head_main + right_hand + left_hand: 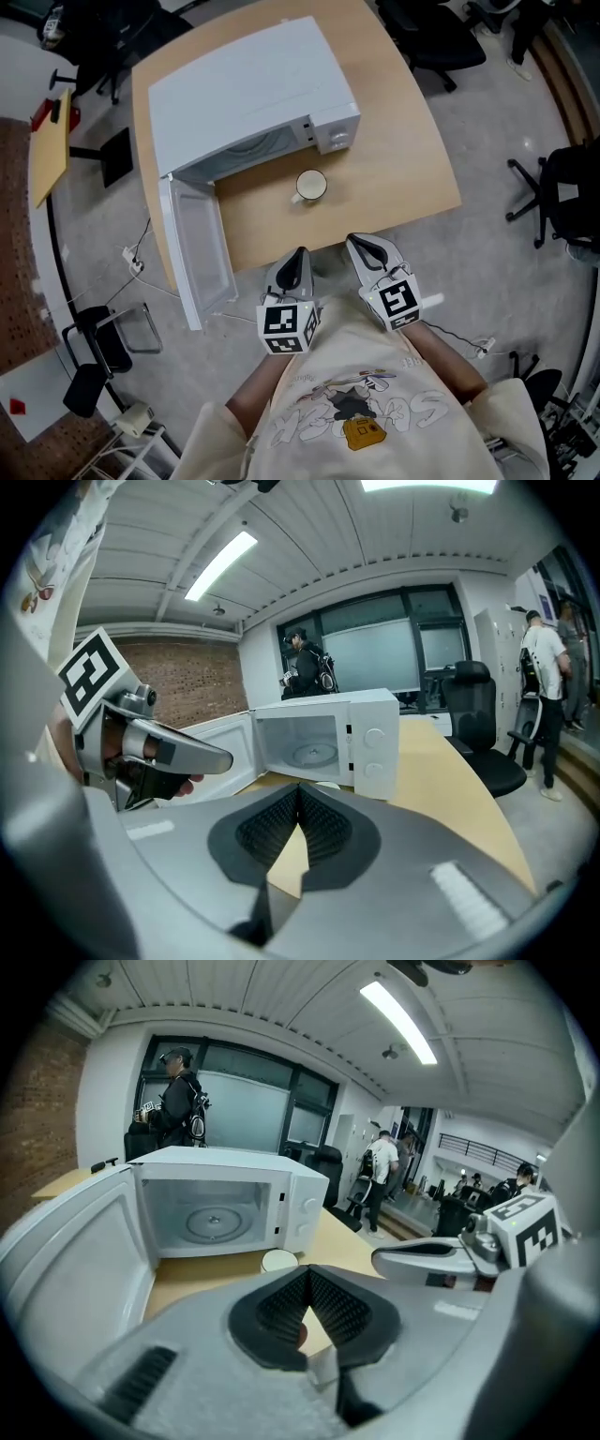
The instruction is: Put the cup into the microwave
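Observation:
A white cup (309,186) stands upright on the wooden table (403,178), just in front of the white microwave (246,94). The microwave door (199,253) hangs wide open to the left, and the glass turntable (214,1222) inside is bare. My left gripper (298,255) and right gripper (360,246) hover side by side at the table's near edge, short of the cup, both shut with nothing held. In the left gripper view the cup (279,1260) shows just beyond the closed left gripper (307,1275). The right gripper (298,789) points toward the microwave (323,738).
The open door reaches out past the table's front left corner. Black office chairs (436,42) stand behind and to the right of the table. A cable and plug (131,261) lie on the floor at left. People (178,1101) stand in the background.

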